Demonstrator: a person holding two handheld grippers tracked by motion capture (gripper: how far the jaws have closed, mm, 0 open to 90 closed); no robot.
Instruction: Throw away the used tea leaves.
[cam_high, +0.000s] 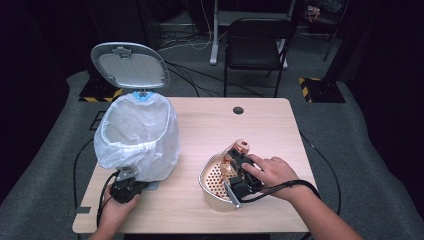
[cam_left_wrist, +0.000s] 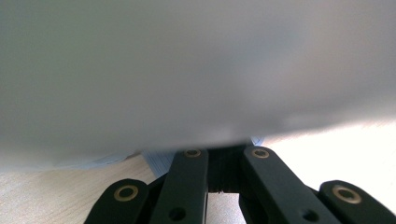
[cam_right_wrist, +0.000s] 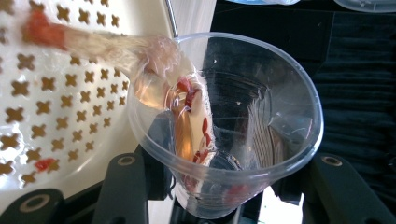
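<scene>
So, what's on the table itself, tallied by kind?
Lined bin with lid up: 1
Perforated strainer basket: 1
Clear plastic cup with a reddish liquid: 1
Hand-held grippers, left gripper and right gripper: 2
Total: 5

From above I see a pale wooden counter (cam_high: 200, 125). My right tongs (cam_high: 239, 167) grip a clear plastic cup (cam_high: 241, 148), tilted over a cream perforated strainer bowl (cam_high: 212, 186). My left tongs (cam_high: 126, 186) rest closed against the base of a bin lined with a white plastic bag (cam_high: 137, 135), its grey lid (cam_high: 130, 65) raised.
</scene>
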